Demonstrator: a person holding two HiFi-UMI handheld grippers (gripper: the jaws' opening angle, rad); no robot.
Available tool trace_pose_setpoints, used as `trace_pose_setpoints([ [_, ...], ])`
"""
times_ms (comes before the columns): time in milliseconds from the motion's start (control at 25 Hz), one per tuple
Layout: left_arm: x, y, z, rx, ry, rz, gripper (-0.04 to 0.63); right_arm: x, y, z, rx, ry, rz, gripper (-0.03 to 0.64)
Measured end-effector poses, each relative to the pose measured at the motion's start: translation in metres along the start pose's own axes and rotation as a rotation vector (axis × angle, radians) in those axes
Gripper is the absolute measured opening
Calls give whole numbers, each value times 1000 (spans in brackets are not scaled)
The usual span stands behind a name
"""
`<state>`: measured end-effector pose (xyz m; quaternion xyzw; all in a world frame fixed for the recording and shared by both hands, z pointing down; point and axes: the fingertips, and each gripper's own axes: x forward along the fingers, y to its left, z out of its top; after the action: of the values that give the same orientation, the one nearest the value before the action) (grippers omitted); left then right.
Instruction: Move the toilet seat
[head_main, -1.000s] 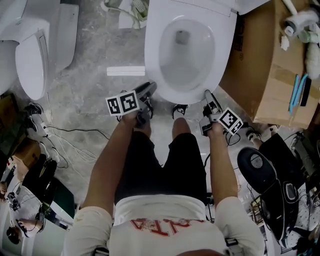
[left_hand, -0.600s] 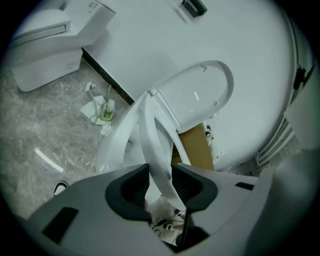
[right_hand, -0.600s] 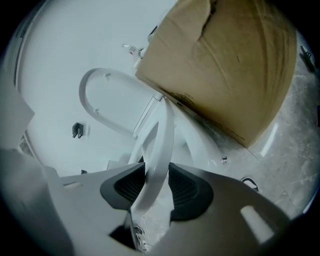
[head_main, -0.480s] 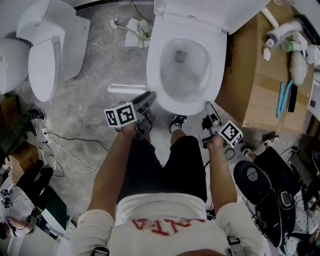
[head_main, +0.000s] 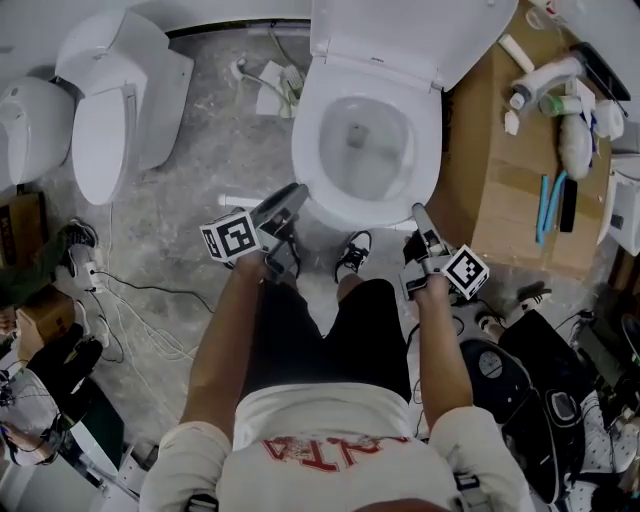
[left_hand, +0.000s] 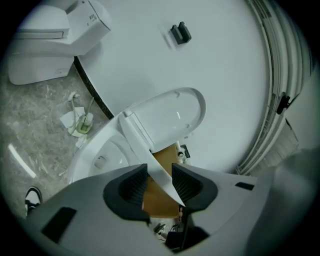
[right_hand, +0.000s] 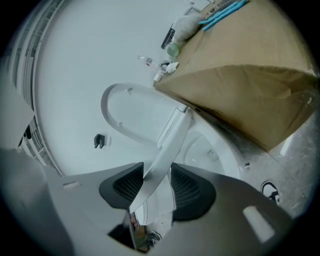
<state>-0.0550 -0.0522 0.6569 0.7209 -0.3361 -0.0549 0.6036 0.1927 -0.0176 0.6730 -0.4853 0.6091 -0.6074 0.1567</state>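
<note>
The white toilet stands in front of me with its lid raised against the wall. Its seat is lifted off the bowl and tilted, and both grippers hold its front edge. In the left gripper view the thin seat edge runs between the jaws of my left gripper, above the bowl. My right gripper has the seat edge between its jaws too; those jaws are opening, the seat still touching the pads.
A second toilet stands at the left. A cardboard box carrying bottles and brushes sits close by on the right. Cables lie on the floor at the left and dark gear at the lower right. My shoe is under the bowl.
The head view has drawn back, so more of the raised lid and the second toilet shows. Both grippers have stayed at the seat's front edge.
</note>
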Motion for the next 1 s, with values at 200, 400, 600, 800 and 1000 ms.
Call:
trace_pose_setpoints([
  [200, 0, -28, -7, -47, -11, -38, 144, 0, 16, 16, 9, -18, 39, 167],
  [400, 11, -57, -5, -132, -43, -96, 143, 2, 33, 33, -9, -11, 63, 173],
  [600, 20, -73, 5, -159, -81, -94, 112, 6, 49, 44, -1, -15, 105, 176],
  [800, 23, -84, 16, -172, -110, -74, 109, 7, 60, 44, 47, 13, 181, 175],
  [1000, 28, -94, 30, -136, -132, -69, 109, 2, 58, 34, 36, 68, 194, 176],
])
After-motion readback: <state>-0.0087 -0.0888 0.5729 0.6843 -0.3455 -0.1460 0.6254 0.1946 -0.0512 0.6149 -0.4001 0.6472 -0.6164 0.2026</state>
